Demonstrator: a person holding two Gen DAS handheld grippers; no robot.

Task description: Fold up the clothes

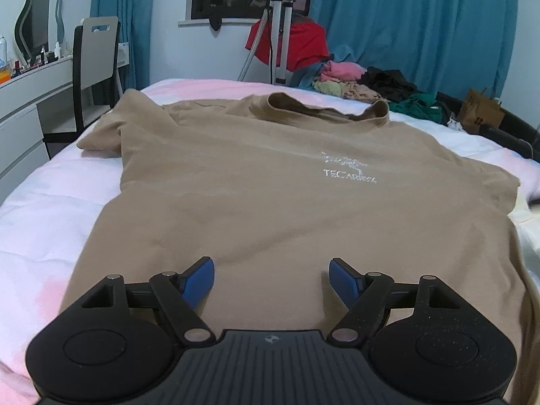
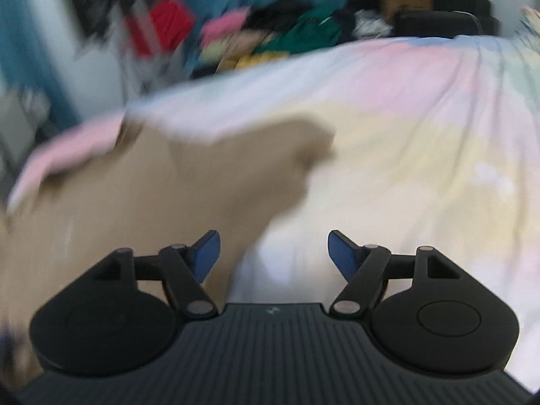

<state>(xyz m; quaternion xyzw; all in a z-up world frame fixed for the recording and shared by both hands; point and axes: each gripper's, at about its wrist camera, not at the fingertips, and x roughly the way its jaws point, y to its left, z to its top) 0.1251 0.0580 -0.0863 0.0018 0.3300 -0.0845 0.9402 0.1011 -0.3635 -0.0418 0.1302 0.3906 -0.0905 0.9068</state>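
Bedspread (image 1: 40, 222) bears tan shirt (image 1: 270, 202), seemingly ungripped.

T-shirt (image 1: 270, 182) spread flat on bed (image 1: 44, 202), collar toward frame top, left gripper (image 1: 271, 275) above its hem at lower centre, clothes pile (image 1: 364, 84) behind at upper right, chair (image 1: 94, 71) and dresser (image 1: 23, 108) upper left, tripod (image 1: 280, 33) top centre

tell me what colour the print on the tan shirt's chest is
White, or pale silver. The print on the tan shirt shows best in the left wrist view.
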